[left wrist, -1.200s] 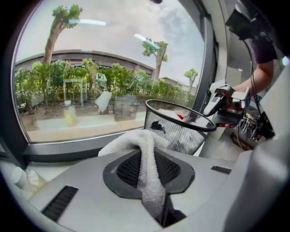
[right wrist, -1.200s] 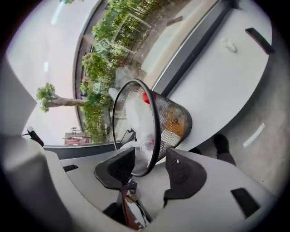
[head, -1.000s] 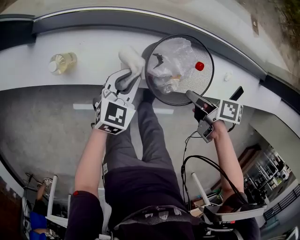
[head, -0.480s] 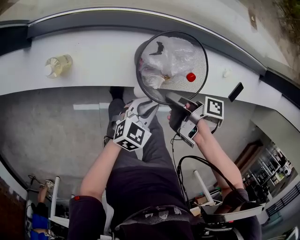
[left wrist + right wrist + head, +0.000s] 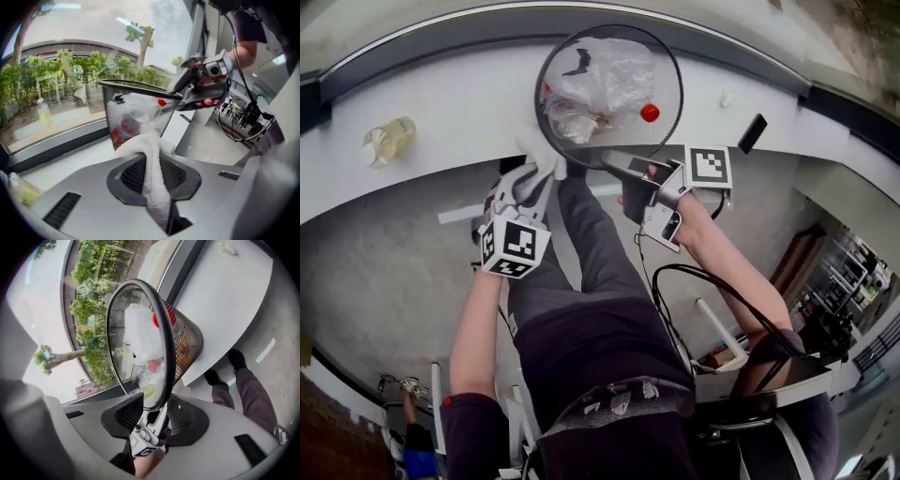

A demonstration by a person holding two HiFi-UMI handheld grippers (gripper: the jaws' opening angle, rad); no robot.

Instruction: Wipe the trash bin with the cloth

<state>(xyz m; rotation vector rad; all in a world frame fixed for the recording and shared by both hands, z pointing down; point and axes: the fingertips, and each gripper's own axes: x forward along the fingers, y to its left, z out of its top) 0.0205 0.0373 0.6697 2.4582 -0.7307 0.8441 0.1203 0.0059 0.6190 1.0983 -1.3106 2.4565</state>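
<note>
black wire mesh forms the trash bin (image 5: 167,333), which stands on the white ledge (image 5: 441,103) close to its front edge. a crumpled clear plastic bag (image 5: 609,75) and a small red cap (image 5: 650,112) lie inside it.

the left gripper (image 5: 157,174) is clamped tight on the white cloth (image 5: 150,150). the cloth's free end bunches up ahead of the jaws and meets the bin's outer wall low on the near-left side. the right gripper (image 5: 157,401) straddles the bin's rim on the near side. its jaws have just been opening a little, and the rim runs between them, but one pad stands off it, so this reads as loose bracketing and not a pinch.

the step in hand looks like the start of the wipe: cloth brought to the wall, bin about to be steadied. the next move likely calls for the right jaws to close on the rim, so the light bin neither slides nor tips off the edge. the cloth then needs pressing flat and dragging along the mesh.

the bin's wall is open, springy mesh under a solid hoop rim, so terry loops may snag on it.
</note>
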